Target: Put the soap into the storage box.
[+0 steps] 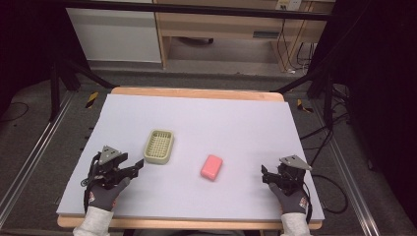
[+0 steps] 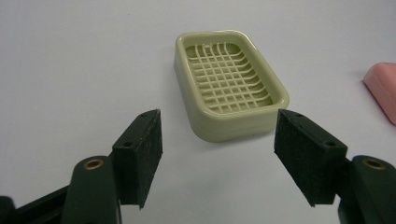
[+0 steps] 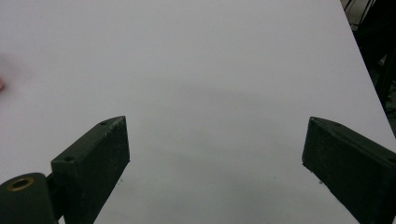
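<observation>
My left tongs (image 2: pixel 218 156) gape apart just short of the soap dish (image 2: pixel 227 82) mid-frame; my right tongs (image 3: pixel 215 168) gape over bare surface (image 3: pixel 210 70); pink soap (image 1: pixel 212 167) sits centre.

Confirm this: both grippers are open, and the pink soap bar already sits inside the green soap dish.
Not quite. The pink soap bar lies on the table beside the green soap dish, whose grid is empty, as the high view shows. Left gripper and right gripper are both open.

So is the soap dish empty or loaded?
Empty: the soap dish shows its bare grid, and the pink soap bar lies apart on the table.
</observation>
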`<action>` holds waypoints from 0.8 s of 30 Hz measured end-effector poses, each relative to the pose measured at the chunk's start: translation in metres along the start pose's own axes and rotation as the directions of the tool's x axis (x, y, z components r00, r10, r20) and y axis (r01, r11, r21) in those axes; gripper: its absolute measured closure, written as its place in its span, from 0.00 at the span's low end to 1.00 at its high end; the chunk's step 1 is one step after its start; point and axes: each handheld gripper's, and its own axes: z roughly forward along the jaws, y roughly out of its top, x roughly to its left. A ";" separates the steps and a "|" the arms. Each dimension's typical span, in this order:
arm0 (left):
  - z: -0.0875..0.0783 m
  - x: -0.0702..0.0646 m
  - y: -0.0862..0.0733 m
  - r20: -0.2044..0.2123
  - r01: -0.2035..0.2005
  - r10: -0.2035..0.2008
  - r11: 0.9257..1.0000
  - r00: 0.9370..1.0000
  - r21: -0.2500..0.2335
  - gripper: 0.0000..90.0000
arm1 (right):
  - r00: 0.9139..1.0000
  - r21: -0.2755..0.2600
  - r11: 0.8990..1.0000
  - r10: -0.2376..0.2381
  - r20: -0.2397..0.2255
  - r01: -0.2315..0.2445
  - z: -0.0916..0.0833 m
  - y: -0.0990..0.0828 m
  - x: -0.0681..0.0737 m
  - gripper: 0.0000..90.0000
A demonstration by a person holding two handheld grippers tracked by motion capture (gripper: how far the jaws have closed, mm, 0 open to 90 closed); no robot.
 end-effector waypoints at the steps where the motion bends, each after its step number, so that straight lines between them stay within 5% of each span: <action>1: 0.000 -0.001 0.001 0.005 -0.001 0.001 1.000 1.000 0.002 0.35 | 1.000 0.000 1.000 0.000 0.000 0.000 0.000 0.000 0.001 0.09; 24: 0.008 -0.028 0.034 0.057 -0.045 0.046 0.999 0.997 -0.014 0.33 | 1.000 -0.015 1.000 -0.010 -0.021 0.009 0.000 0.005 0.002 0.08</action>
